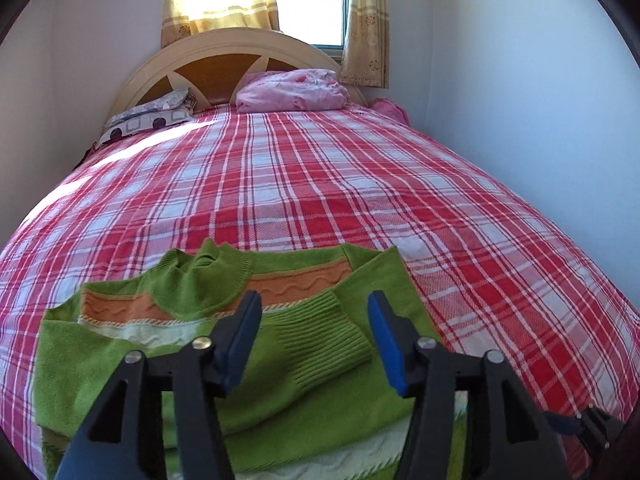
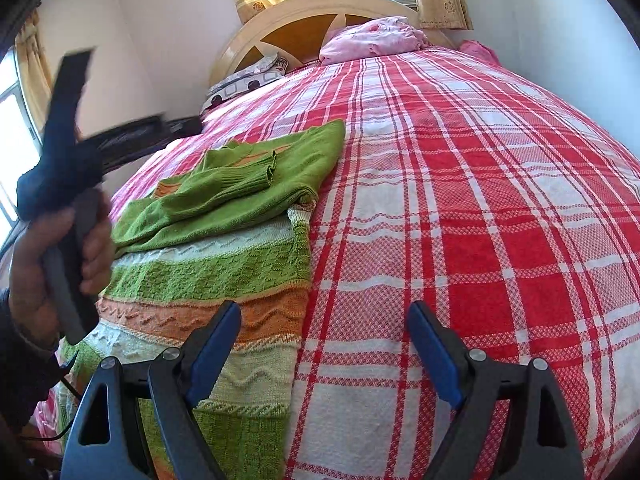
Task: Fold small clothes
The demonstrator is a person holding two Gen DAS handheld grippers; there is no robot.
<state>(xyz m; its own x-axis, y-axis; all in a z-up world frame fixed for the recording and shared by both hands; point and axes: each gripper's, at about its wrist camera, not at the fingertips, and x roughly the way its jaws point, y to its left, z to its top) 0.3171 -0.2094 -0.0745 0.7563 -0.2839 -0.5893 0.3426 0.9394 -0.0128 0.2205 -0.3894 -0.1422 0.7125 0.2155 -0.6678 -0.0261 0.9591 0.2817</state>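
Note:
A small green knitted sweater with orange and white bands lies flat on the bed, both sleeves folded across its chest. My left gripper is open and empty, hovering over the folded ribbed cuff. In the right wrist view the sweater lies at left, its right edge straight. My right gripper is open and empty above the sweater's lower right edge. The left gripper's body shows raised at far left, held by a hand; its jaws are blurred there.
The red and white plaid bedspread covers the whole bed. A pink bundle and a patterned pillow lie by the headboard. White walls close in on both sides. The right gripper's tip shows at lower right.

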